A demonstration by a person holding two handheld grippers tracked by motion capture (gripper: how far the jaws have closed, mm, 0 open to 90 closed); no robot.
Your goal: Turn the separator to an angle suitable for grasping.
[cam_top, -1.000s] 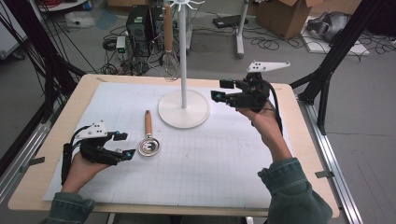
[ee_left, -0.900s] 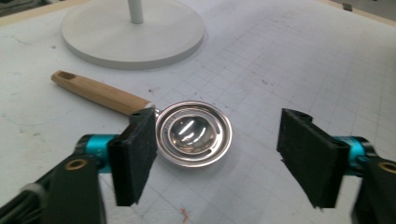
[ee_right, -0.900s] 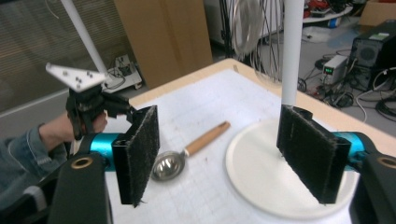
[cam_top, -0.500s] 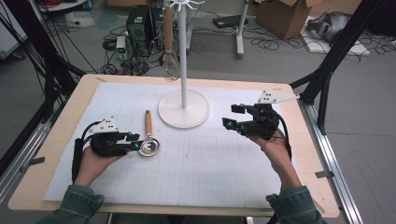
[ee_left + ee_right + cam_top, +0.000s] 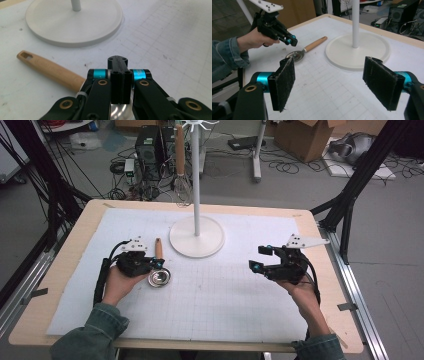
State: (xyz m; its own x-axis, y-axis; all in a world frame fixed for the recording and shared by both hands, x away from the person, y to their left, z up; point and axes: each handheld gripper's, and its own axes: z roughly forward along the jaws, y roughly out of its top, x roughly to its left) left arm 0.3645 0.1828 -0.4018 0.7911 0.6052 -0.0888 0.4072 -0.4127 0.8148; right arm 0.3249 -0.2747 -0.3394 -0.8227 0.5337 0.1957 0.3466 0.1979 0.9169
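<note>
High view: the left gripper (image 5: 150, 263) sits just over the neck of a wooden-handled strainer (image 5: 159, 270) lying on the white gridded mat (image 5: 225, 290). The metal bowl lies toward the person and the handle points away, toward the round base of a white stand (image 5: 196, 236) close behind it. A whisk (image 5: 181, 180) hangs from the stand's top. The right gripper (image 5: 260, 259) hovers well apart on the mat's right half, with bare mat between the two hands. The table edge (image 5: 327, 285) runs near the right hand; cables and boxes lie on the floor beyond.

Left gripper view: the jaws have just been closing and now stand pressed together. Whether they pinch anything I cannot tell. The strainer handle (image 5: 50, 70) runs off to the upper left, the shiny bowl shows below the jaws, and the stand's base (image 5: 75, 22) lies close ahead.

Right gripper view: its pads (image 5: 284, 82) stand wide apart with nothing between them. Open mat lies ahead, then the strainer (image 5: 307, 50), the left gripper (image 5: 292, 41) and the stand.
</note>
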